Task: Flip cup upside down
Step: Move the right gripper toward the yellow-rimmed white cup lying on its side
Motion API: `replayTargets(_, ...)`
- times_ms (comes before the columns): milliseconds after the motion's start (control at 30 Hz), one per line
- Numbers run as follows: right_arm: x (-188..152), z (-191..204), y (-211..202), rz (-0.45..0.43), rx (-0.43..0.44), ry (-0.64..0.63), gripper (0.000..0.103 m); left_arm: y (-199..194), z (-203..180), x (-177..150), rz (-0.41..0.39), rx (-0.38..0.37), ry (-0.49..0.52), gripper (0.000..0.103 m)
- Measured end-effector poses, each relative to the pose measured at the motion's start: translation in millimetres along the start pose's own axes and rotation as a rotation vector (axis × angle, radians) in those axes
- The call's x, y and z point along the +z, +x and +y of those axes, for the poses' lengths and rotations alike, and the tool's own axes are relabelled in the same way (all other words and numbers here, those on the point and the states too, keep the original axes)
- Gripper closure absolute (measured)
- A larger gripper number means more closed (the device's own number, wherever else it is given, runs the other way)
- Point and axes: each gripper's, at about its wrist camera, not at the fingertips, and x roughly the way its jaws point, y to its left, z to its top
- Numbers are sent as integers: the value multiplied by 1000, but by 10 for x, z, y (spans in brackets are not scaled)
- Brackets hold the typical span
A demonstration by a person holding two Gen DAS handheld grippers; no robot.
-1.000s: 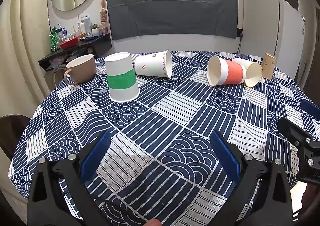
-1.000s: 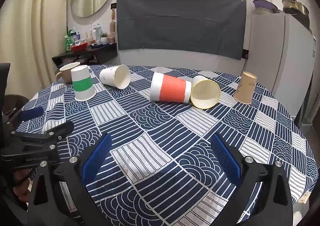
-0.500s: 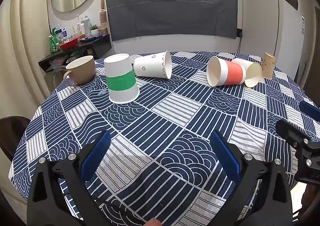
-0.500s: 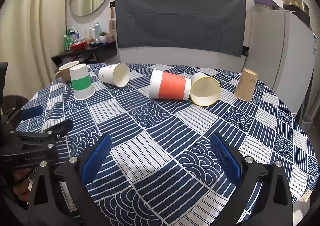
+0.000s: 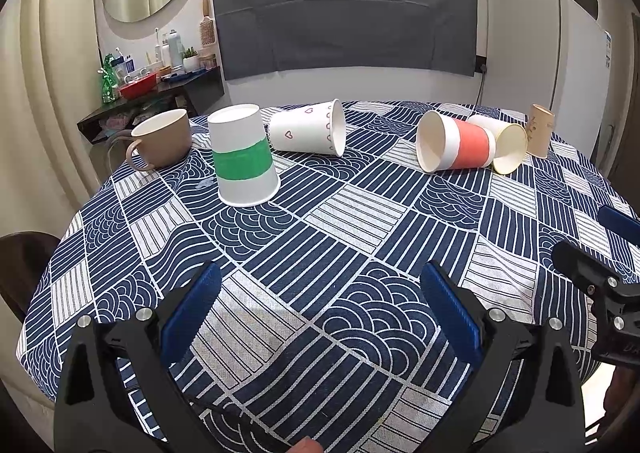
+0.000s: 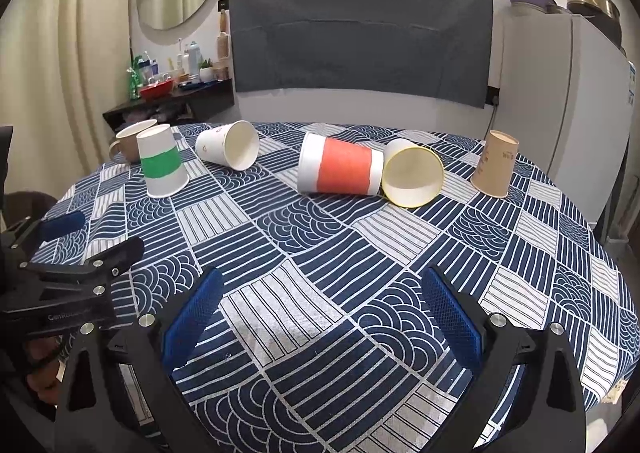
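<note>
Both tools gape wide, empty, low over the counter (image 5: 320, 237): left tool (image 5: 320, 313), right tool (image 6: 320, 313). Green-band cup (image 5: 244, 157) sits upside down nr mug (image 5: 162, 139); orange cup (image 6: 340, 169) lies on its side, mid-counter.

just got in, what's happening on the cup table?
Nothing is gripped. The left gripper and right gripper are both open, low over the near table. Farther back, the green-band cup and brown cup stand upside down. The heart cup, orange-band cup and yellow-rim cup lie on their sides. The mug is upright.
</note>
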Motion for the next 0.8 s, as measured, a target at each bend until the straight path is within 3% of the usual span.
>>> replayTargets(200,49,-104,40,0,-37,19,8,63,7,-2,10,-3,-4,6)
replayTargets(467,292,-423,176,12,-179,-8,8,143,35,7,8,9,-2,6)
replayTargets(700,541,-776,456,64,-245,-7,8,291,75,7,30,8,4,6)
replayTargets(800,647,-863,676,129,-304,-58,8,351,83,-1,53,-20,6,6)
